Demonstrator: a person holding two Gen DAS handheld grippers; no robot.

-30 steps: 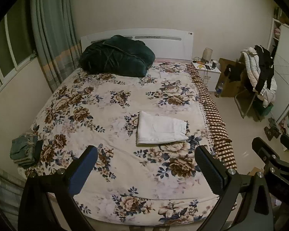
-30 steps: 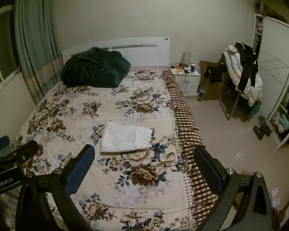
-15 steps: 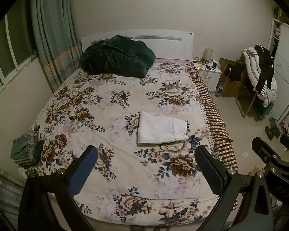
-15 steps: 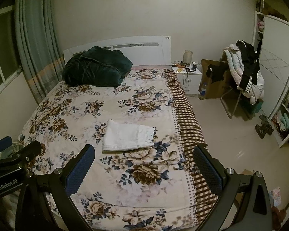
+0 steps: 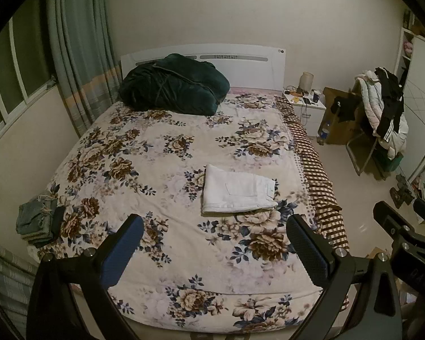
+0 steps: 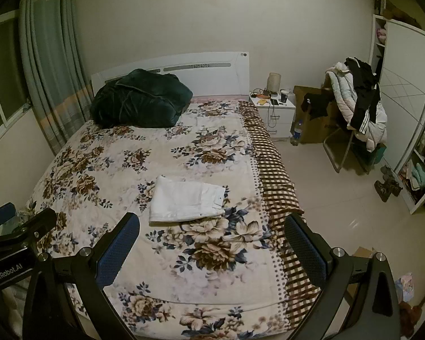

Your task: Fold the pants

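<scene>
White pants [image 5: 236,189] lie folded into a flat rectangle on the floral bedspread [image 5: 161,170], right of the bed's middle; they also show in the right wrist view [image 6: 187,199]. My left gripper [image 5: 215,246] is open and empty, held back over the foot of the bed, well short of the pants. My right gripper [image 6: 212,243] is open and empty too, at the same distance. Each gripper shows at the edge of the other's view.
A dark green bundled blanket [image 5: 174,87] lies at the headboard. Folded denim clothes [image 5: 36,223] sit at the bed's left edge. A white nightstand [image 6: 274,110] and a chair piled with clothes [image 6: 357,107] stand right of the bed.
Both grippers have drifted slightly; the view shifts a little. The pants lie still. Both grippers stay open.
</scene>
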